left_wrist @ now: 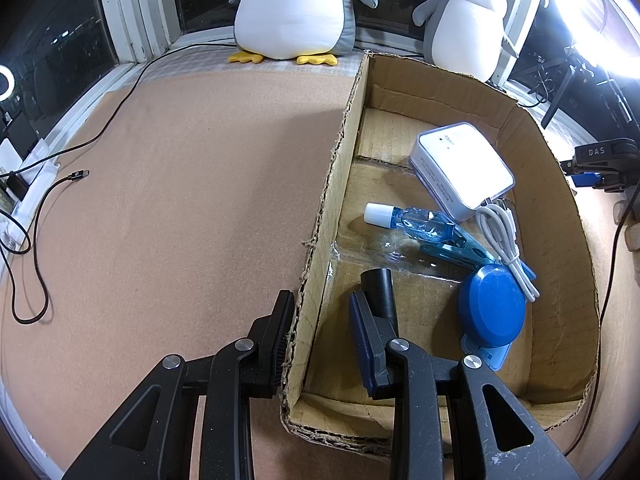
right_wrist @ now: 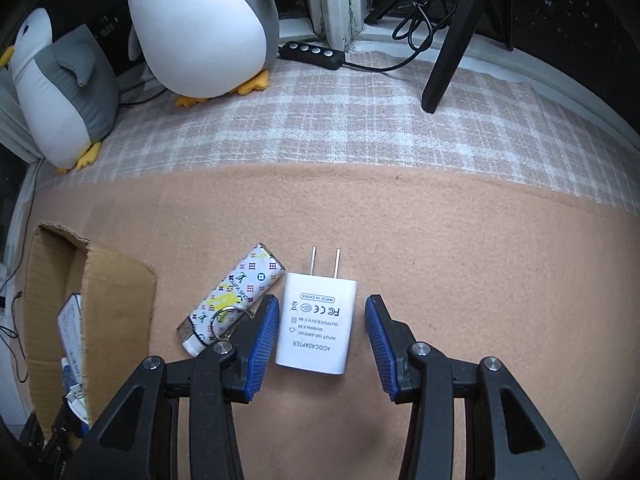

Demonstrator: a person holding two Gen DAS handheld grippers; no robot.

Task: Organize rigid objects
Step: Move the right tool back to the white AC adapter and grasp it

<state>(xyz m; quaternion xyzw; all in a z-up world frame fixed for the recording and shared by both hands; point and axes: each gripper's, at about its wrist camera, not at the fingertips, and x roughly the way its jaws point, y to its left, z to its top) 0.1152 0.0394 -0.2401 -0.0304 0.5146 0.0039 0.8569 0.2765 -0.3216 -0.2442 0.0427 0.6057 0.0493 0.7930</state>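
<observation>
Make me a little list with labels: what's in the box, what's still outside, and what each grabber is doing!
in the cardboard box: white device, little bottle, blue round case, white cable
outside on the mat: white adapter, patterned lighter
left gripper: open, straddling the box's wall
right gripper: open, a finger on each side of the adapter, not touching it

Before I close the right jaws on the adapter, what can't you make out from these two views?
- Left wrist view: the black tube is partly hidden behind one finger; I cannot tell whether it is touching.
- Left wrist view: the item under the blue round case is mostly covered.
- Right wrist view: the cardboard box contents are cut off by its wall.
- Right wrist view: small print on the white adapter is unreadable.
</observation>
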